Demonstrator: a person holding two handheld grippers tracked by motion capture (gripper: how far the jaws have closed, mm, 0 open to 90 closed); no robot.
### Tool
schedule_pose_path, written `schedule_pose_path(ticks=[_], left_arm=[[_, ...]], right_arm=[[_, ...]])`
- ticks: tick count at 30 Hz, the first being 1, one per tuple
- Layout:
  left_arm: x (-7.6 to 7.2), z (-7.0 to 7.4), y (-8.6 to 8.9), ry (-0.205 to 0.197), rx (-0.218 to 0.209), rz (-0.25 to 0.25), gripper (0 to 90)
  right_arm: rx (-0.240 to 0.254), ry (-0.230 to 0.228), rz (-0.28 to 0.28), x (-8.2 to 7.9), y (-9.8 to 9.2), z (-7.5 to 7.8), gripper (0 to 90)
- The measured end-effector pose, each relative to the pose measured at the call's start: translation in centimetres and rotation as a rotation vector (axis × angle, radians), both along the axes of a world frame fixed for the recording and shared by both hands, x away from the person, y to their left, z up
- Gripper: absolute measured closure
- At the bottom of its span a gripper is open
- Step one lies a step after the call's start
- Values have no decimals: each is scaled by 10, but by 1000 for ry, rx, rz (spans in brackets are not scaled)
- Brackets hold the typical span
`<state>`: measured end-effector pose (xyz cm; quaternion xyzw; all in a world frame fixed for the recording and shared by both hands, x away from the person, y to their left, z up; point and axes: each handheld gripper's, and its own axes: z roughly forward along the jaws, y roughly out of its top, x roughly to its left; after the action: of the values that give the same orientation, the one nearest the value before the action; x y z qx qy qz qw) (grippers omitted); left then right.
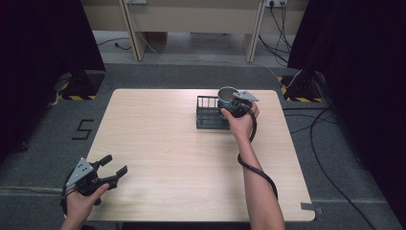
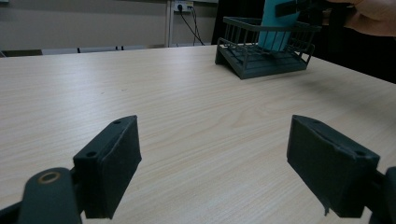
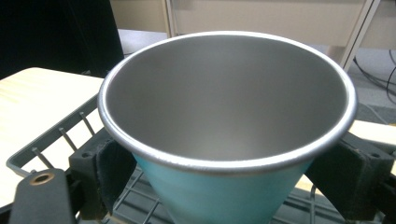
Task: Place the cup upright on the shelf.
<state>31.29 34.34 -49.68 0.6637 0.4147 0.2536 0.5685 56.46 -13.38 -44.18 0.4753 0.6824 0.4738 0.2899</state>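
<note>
A teal cup (image 3: 224,196) with a bare metal inside sits between the jaws of my right gripper (image 3: 229,186), which is shut on its sides. The cup hangs upright over the right end of a dark wire rack (image 1: 207,115) at the table's far middle. From the left gripper view the cup (image 2: 279,25) shows inside the rack (image 2: 243,60). My left gripper (image 1: 115,168) is open with nothing between its pads (image 2: 112,168), low over the table's near left corner, far from the rack.
The light wood table (image 1: 163,158) is bare between my two grippers. A black cable (image 1: 256,167) trails from the right gripper along the forearm. Beyond the table are grey floor, desk legs and dark curtains at both sides.
</note>
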Motion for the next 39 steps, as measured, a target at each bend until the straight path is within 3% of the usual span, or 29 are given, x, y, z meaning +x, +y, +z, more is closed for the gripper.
schedule_pose_path(ticks=[5, 39], left_arm=[[0, 0, 0, 0, 1, -1, 167], [0, 0, -1, 0, 2, -1, 168]], right_arm=[[19, 13, 1, -3, -1, 0, 152], [19, 2, 8, -28, -14, 7, 155]])
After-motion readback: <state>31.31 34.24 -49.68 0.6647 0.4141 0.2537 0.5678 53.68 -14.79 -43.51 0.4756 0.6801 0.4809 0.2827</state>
